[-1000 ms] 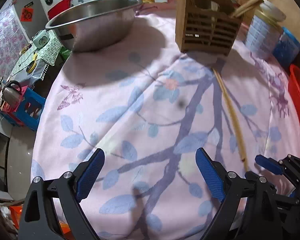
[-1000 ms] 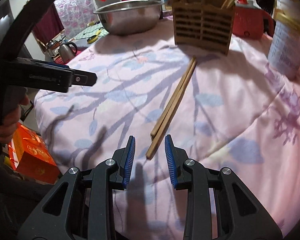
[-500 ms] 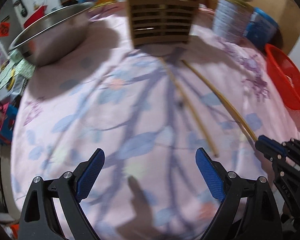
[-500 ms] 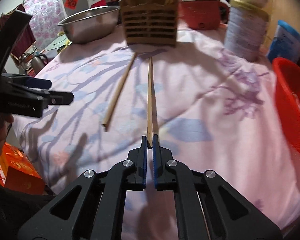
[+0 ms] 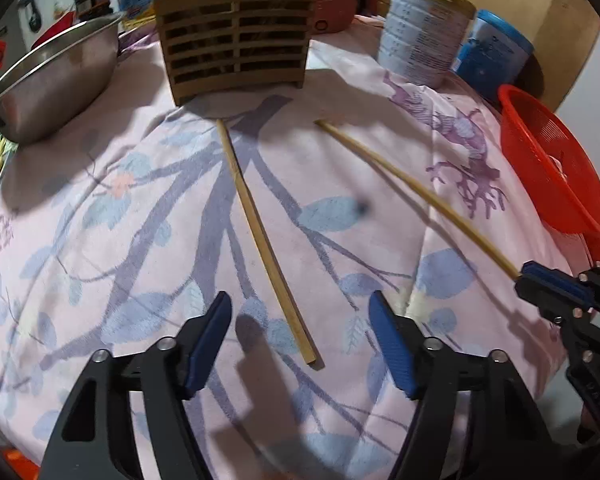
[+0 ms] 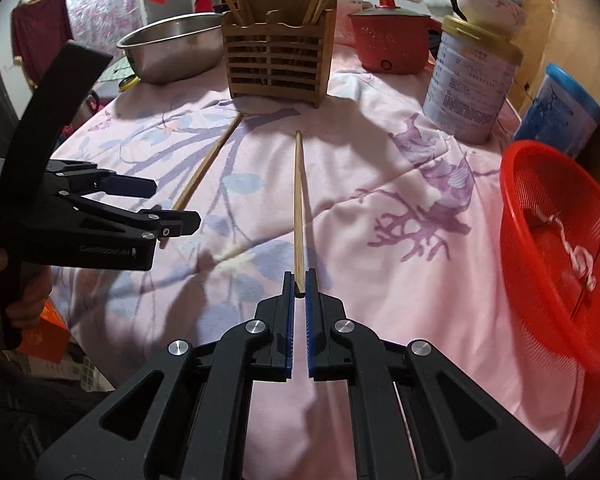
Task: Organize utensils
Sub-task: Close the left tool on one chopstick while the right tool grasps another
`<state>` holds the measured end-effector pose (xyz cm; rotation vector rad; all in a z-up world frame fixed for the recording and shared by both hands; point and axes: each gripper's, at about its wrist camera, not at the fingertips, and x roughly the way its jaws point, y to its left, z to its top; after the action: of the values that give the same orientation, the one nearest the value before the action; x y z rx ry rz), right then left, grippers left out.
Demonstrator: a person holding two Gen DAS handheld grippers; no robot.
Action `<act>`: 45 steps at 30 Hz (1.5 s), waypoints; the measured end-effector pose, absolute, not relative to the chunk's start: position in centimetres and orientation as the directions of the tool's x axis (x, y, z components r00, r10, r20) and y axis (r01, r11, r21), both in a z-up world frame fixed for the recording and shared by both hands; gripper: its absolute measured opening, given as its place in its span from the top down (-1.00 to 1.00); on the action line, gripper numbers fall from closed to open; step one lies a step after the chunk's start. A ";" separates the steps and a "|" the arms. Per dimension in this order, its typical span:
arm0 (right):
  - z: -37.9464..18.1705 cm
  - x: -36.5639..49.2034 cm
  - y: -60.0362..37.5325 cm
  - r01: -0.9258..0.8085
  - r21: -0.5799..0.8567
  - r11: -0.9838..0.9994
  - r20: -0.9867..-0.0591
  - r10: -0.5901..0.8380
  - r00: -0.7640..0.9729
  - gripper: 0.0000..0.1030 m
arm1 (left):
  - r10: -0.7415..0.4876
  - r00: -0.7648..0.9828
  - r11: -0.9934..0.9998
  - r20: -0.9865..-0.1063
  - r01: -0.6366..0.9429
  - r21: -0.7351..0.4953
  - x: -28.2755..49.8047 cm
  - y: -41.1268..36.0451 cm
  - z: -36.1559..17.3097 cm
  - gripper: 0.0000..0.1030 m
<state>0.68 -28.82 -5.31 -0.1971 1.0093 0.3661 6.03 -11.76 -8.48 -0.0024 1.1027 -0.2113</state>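
Two wooden chopsticks lie on the pink flowered tablecloth. My right gripper (image 6: pixel 299 284) is shut on the near end of one chopstick (image 6: pixel 298 196), which points toward the slatted wooden utensil holder (image 6: pixel 278 68); it also shows in the left wrist view (image 5: pixel 412 192). My left gripper (image 5: pixel 300 320) is open, its jaws on either side of the near end of the other chopstick (image 5: pixel 260 232), also seen in the right wrist view (image 6: pixel 204 168). The holder (image 5: pixel 236 56) stands at the back with several chopsticks in it.
A steel bowl (image 5: pixel 48 80) sits at the back left. A white tin (image 6: pixel 472 80), a blue tin (image 6: pixel 560 108) and a red pot (image 6: pixel 392 44) stand at the back right. A red basket (image 6: pixel 556 248) sits at the right table edge.
My right gripper closed on one chopstick and swung it away from the other. My left gripper moved right and forward over the second chopstick's near end and narrowed its opening.
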 end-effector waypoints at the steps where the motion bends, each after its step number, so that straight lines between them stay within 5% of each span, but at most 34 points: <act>1: -5.3 0.8 -29.0 -0.392 0.005 0.920 -0.853 0.209 0.479 0.88 | -0.166 0.434 0.981 -0.885 0.161 -0.105 6.0 -11.7 -8.6 -0.18; 10: -4.9 1.1 -29.8 -0.454 -0.044 0.890 -0.846 0.209 0.491 0.88 | -0.123 0.492 0.992 -0.862 0.074 -0.099 5.0 -9.7 -8.8 0.76; 22: -5.3 1.9 -27.5 -0.500 0.017 0.866 -0.838 0.286 0.465 0.88 | -0.076 0.471 0.996 -0.879 -0.005 -0.088 3.1 -6.3 -8.5 0.76; 24: -5.4 1.8 -27.2 -0.497 0.025 0.867 -0.838 0.289 0.463 0.88 | -0.076 0.468 0.996 -0.881 0.004 -0.084 2.9 -6.1 -8.4 0.64; 26: -5.4 1.7 -27.0 -0.488 0.027 0.873 -0.839 0.285 0.464 0.88 | -0.065 0.467 0.998 -0.882 0.015 -0.065 2.8 -6.2 -8.4 0.28; 31: -5.5 1.3 -27.8 -0.454 0.012 0.891 -0.846 0.252 0.471 0.84 | -0.064 0.484 0.998 -0.873 0.040 -0.051 3.2 -6.6 -8.6 0.24; 33: -5.4 1.2 -28.5 -0.431 0.002 0.902 -0.848 0.230 0.478 0.81 | -0.067 0.495 0.998 -0.866 0.043 -0.053 3.5 -6.7 -8.6 0.34; 35: -5.4 1.3 -29.1 -0.411 0.001 0.911 -0.848 0.219 0.483 0.81 | -0.072 0.503 0.997 -0.862 0.042 -0.058 3.8 -6.6 -8.6 0.79; 45: -7.9 2.4 -28.3 -0.358 0.105 0.928 -0.867 0.261 0.424 0.80 | 0.000 0.460 0.998 -0.888 -0.061 -0.031 3.1 -1.9 -8.3 0.87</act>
<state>2.45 -28.34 -7.93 -0.1008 1.0656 0.3879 3.08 -1.92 -8.33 -0.0613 1.0923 0.0377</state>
